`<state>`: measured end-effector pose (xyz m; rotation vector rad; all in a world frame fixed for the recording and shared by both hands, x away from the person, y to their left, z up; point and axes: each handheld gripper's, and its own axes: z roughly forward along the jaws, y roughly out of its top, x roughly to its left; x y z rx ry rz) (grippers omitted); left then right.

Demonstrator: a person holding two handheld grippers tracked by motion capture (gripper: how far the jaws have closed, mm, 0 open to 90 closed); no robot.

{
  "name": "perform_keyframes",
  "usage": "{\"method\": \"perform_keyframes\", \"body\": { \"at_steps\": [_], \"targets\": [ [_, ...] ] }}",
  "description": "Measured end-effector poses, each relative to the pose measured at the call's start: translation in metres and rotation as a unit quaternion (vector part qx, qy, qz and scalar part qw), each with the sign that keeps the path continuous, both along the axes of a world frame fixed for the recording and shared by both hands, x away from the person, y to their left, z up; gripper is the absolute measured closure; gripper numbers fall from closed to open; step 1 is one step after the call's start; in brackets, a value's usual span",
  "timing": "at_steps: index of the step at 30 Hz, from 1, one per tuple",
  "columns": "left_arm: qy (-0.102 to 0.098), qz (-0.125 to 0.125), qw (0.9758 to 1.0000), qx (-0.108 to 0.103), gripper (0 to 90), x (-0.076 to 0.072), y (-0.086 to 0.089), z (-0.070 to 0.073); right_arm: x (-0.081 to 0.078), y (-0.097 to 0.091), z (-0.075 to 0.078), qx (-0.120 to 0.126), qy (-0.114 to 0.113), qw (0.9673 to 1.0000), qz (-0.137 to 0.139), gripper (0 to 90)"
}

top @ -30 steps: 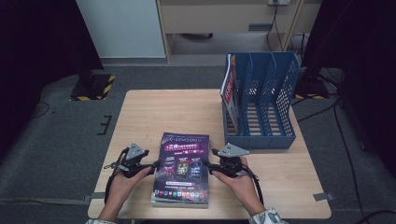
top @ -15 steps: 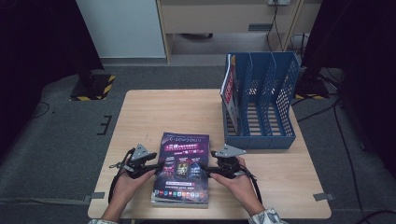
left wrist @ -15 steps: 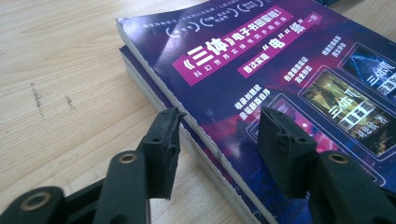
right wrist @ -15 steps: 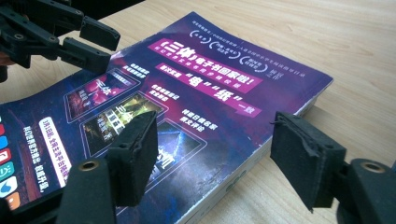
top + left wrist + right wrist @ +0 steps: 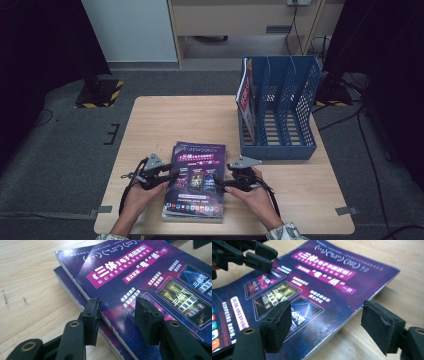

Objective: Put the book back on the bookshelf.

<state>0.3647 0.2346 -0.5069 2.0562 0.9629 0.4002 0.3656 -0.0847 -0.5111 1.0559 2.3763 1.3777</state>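
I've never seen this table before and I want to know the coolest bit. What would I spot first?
Probably the shiny purple magazine at the near edge of the wooden table, lying on top of another one. The left gripper and right gripper sit at its two sides, their black jaws straddling its edges. The left jaws have just been closing and the right jaws opening. At the far right stands a blue file rack with a red magazine in its left slot.

I see a purple magazine (image 5: 196, 182) with magenta banners, a blue perforated file rack (image 5: 280, 107), a pale wood-grain surface (image 5: 170, 120).
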Motion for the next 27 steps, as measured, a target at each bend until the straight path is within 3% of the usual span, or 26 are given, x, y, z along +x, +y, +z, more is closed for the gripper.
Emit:
{"method": "perform_keyframes", "body": {
  "at_steps": [5, 8, 14, 27],
  "targets": [
    [-0.001, -0.002, 1.0000, 0.000, 54.5, -0.001, -0.003, -0.001, 0.005, -0.002, -0.007, -0.001, 0.022, 0.9998, -0.005, 18.4],
    [0.005, -0.002, 1.0000, -0.002, 53.7, -0.001, -0.003, -0.001, 0.008, -0.003, -0.008, 0.016, 0.043, 0.9989, -0.006, 16.2],
    [0.005, -0.001, 1.0000, -0.001, 53.2, -0.001, -0.004, -0.001, 0.016, -0.003, -0.016, 0.023, 0.066, 0.9976, 0.001, 15.1],
    [0.002, 0.002, 1.0000, -0.001, 53.3, -0.002, -0.005, -0.001, 0.019, 0.003, -0.024, 0.045, 0.098, 0.9940, 0.021, 15.7]
  ]
}}
